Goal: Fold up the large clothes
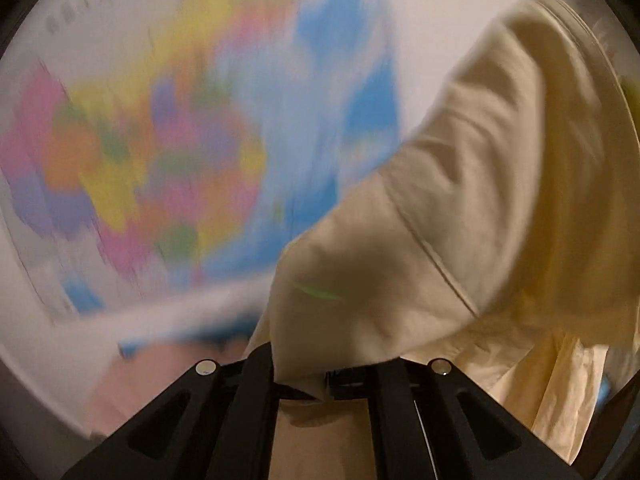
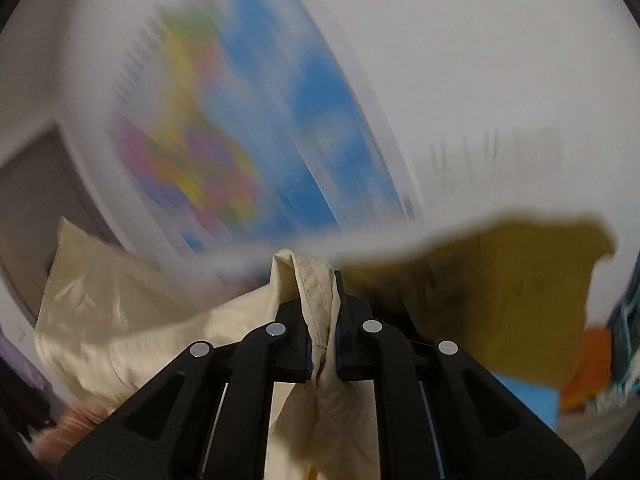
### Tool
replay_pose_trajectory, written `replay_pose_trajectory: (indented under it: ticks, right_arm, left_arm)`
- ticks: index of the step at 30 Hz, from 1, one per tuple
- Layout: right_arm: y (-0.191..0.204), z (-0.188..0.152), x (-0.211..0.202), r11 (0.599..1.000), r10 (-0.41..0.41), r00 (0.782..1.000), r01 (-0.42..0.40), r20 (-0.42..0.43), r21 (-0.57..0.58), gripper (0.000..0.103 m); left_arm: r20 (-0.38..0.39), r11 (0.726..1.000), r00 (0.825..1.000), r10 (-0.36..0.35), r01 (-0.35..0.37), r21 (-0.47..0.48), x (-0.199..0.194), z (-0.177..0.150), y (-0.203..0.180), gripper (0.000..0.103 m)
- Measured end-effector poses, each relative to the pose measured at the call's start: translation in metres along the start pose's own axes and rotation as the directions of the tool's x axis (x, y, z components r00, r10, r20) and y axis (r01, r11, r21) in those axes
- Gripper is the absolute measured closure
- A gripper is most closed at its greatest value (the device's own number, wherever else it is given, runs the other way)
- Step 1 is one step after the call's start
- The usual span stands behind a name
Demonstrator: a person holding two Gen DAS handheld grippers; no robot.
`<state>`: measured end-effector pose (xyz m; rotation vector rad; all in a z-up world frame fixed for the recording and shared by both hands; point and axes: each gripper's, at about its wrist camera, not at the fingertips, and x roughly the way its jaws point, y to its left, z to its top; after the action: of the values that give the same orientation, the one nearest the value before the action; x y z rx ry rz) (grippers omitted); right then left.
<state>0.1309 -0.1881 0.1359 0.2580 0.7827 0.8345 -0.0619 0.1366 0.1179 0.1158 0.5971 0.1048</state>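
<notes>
Cream shirt [image 1: 460, 200] hung in the air, stretched between both grippers before a blurred wall map [image 1: 160, 140]. Left gripper [image 1: 302, 376] pinched one edge, fabric running up to its right; right gripper [image 2: 323, 336] clamped a bunched seam, cloth trailing leftward.

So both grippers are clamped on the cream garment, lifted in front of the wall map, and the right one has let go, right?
Not quite: the right gripper has not let go. The right wrist view shows its fingers shut on a bunched fold of the cream garment. The left gripper grips it too, before the wall map.
</notes>
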Motion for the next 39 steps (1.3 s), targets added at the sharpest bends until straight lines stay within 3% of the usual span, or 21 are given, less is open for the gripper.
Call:
replay_pose_trajectory:
  ticks: [2,3,6,8,11,14,15,17,20,22,24,25,26,27,28,30,32,33,34,37,39]
  right_arm:
    - [-0.037,-0.012,0.075,0.994,-0.077,0.989,0.086,-0.123,0.067,0.095]
    - [-0.05,-0.016,0.095,0.99,-0.079,0.984,0.096,-0.159,0.101,0.095]
    - [-0.085,-0.021,0.144,0.971,-0.146,0.963,0.183,-0.227,0.154,0.093]
    - [-0.093,-0.017,0.158,0.96,-0.22,0.94,0.256,-0.261,0.111,0.074]
    - [-0.074,-0.011,0.151,0.935,-0.354,0.904,0.351,-0.241,-0.054,0.049]
    - [-0.029,-0.004,0.125,0.867,-0.448,0.889,0.409,-0.088,-0.283,0.013]
    - [-0.006,-0.011,0.114,0.838,-0.438,0.898,0.388,-0.048,-0.382,0.011]
    - [0.034,-0.031,0.118,0.766,-0.412,0.911,0.335,-0.018,-0.549,0.009]
    - [0.057,-0.062,0.15,0.689,-0.422,0.902,0.257,-0.087,-0.677,0.011]
    - [0.062,-0.081,0.188,0.593,-0.499,0.862,0.269,-0.084,-0.759,0.019]
    - [0.055,-0.081,0.218,0.564,-0.551,0.829,0.283,-0.097,-0.776,0.036]
    - [0.044,-0.073,0.23,0.594,-0.571,0.812,0.303,-0.125,-0.745,0.057]
    - [0.034,-0.061,0.235,0.645,-0.564,0.808,0.306,-0.167,-0.7,0.092]
    - [0.025,-0.048,0.237,0.683,-0.557,0.811,0.323,-0.18,-0.655,0.1]
    - [0.018,-0.036,0.234,0.72,-0.541,0.82,0.335,-0.189,-0.607,0.1]
    - [-0.005,-0.009,0.224,0.839,-0.438,0.868,0.302,-0.233,-0.453,0.1]
    - [-0.023,-0.002,0.222,0.881,-0.407,0.876,0.301,-0.261,-0.365,0.096]
    - [-0.031,-0.004,0.221,0.888,-0.413,0.866,0.314,-0.282,-0.335,0.088]
    - [-0.036,-0.004,0.217,0.884,-0.429,0.861,0.337,-0.275,-0.323,0.066]
    - [-0.027,-0.007,0.164,0.885,-0.421,0.89,0.362,-0.173,-0.292,0.031]
    - [-0.018,-0.017,0.113,0.899,-0.376,0.919,0.332,-0.118,-0.285,0.032]
  left_arm:
    - [-0.126,1.0,0.992,0.022,-0.023,-0.007,0.07,-0.017,0.007,0.102]
    - [-0.21,0.999,0.977,0.02,-0.03,-0.045,0.108,-0.033,0.012,0.102]
    - [-0.308,0.994,0.951,0.029,-0.059,-0.09,0.177,-0.057,0.026,0.102]
    - [-0.35,0.989,0.936,-0.027,-0.025,-0.145,0.204,-0.059,0.04,0.101]
    - [-0.372,0.985,0.928,-0.028,-0.038,-0.167,0.222,-0.058,0.061,0.097]
    - [-0.38,0.984,0.924,-0.045,-0.024,-0.175,0.23,-0.066,0.068,0.084]
    - [-0.379,0.985,0.924,-0.048,-0.019,-0.173,0.233,-0.067,0.07,0.083]
    - [-0.382,0.986,0.923,-0.052,-0.013,-0.166,0.243,-0.069,0.076,0.083]
    - [-0.387,0.985,0.92,-0.069,0.001,-0.175,0.239,-0.07,0.07,0.083]
    - [-0.389,0.983,0.918,-0.079,0.006,-0.186,0.242,-0.069,0.069,0.083]
    - [-0.389,0.982,0.918,-0.079,0.006,-0.187,0.232,-0.062,0.073,0.082]
    - [-0.385,0.983,0.92,-0.081,0.01,-0.185,0.229,-0.062,0.074,0.081]
    - [-0.38,0.983,0.921,-0.09,0.02,-0.182,0.225,-0.063,0.074,0.08]
    - [-0.373,0.983,0.923,-0.094,0.028,-0.18,0.217,-0.066,0.076,0.079]
    - [-0.365,0.984,0.926,-0.098,0.035,-0.174,0.213,-0.064,0.079,0.077]
    - [-0.344,0.985,0.931,-0.117,0.065,-0.16,0.201,-0.066,0.079,0.065]
    - [-0.325,0.986,0.937,-0.128,0.084,-0.145,0.188,-0.069,0.078,0.061]
    - [-0.317,0.986,0.938,-0.137,0.097,-0.137,0.178,-0.068,0.076,0.061]
    - [-0.31,0.985,0.938,-0.151,0.116,-0.129,0.171,-0.069,0.074,0.059]
    - [-0.279,0.981,0.942,-0.189,0.17,-0.094,0.133,-0.069,0.062,0.051]
    - [-0.249,0.976,0.943,-0.219,0.211,-0.059,0.112,-0.078,0.055,0.041]
